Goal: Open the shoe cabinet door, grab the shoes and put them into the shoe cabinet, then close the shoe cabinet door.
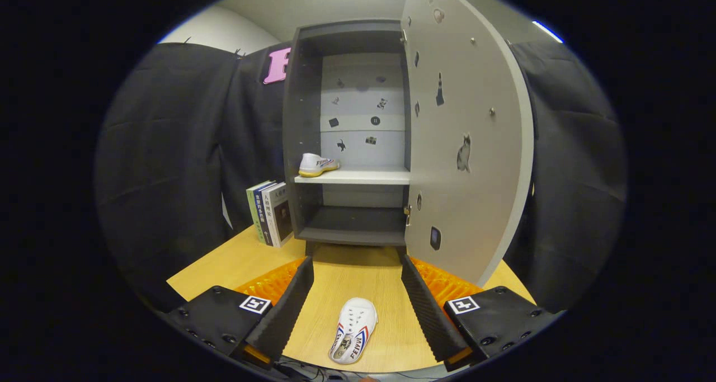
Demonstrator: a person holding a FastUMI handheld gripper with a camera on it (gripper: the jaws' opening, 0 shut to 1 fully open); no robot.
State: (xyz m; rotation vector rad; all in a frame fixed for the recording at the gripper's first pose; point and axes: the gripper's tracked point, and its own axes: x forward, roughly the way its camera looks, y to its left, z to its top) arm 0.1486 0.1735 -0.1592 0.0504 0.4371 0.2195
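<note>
Over at the left of the frame, a small row of books (pixel 270 213) stands upright on the wooden table (pixel 224 264), tucked just beside the left wall of the shoe cabinet (pixel 293 125). Moving to the middle, the cabinet stands wide open, and there on the left end of its pale middle shelf (pixel 363 175) sits one white shoe (pixel 316 164), yellow sole showing, toe pointing right. Small dark stickers dot the back panel above it. The lower compartment under that shelf holds nothing I can make out.

Down at the bottom centre, the gripper (pixel 355 301) has its fingers spread well apart, gripping nothing. Between them on the table lies the second white shoe (pixel 353 330), toe pointing toward the cabinet, red and blue stripes on its side. It touches neither finger.

To the right, the cabinet door (pixel 467 136) swings out toward us, filling the upper right of the frame, its pale inner face marked with dark cut-out shapes and a few small knobs.
</note>
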